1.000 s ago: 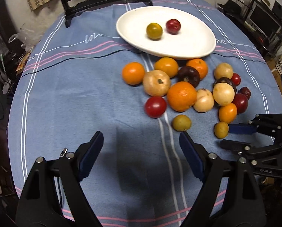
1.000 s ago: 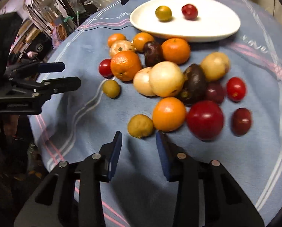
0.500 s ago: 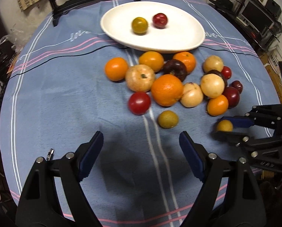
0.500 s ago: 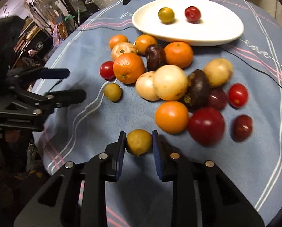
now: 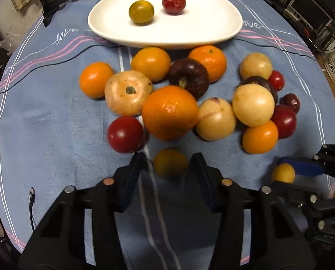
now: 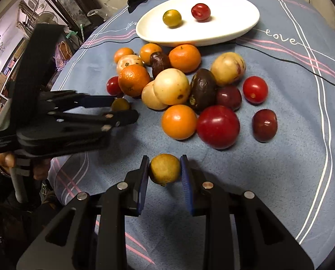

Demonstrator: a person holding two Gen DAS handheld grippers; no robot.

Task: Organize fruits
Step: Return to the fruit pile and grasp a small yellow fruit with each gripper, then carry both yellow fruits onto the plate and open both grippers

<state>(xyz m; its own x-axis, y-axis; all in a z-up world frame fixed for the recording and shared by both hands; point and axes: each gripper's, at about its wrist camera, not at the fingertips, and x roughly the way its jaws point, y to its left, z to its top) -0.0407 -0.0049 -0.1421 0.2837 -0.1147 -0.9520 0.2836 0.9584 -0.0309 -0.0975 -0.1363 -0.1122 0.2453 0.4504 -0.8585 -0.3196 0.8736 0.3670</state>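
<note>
Having closed in since before, left tongs [image 5: 170, 164] are straddling one olive fruit [image 5: 170, 162], untouched; right tongs [image 6: 165, 171] are clamping one yellow fruit [image 6: 164, 169]; two fruits are sitting on the plate [image 5: 207, 31].

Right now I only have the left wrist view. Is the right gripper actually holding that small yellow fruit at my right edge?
Observer: Yes. In the right wrist view, both blue pads of the right gripper press the small yellow-brown round fruit.
Operator: How does my left gripper look from there?
Observer: The left gripper has one finger on each side of the small olive round fruit. Contact is unclear.
Operator: What is the dark thing half hidden behind the pale fruit?
Observer: A wrinkled dark brown oval fruit, right beside the pale round fruit.
</note>
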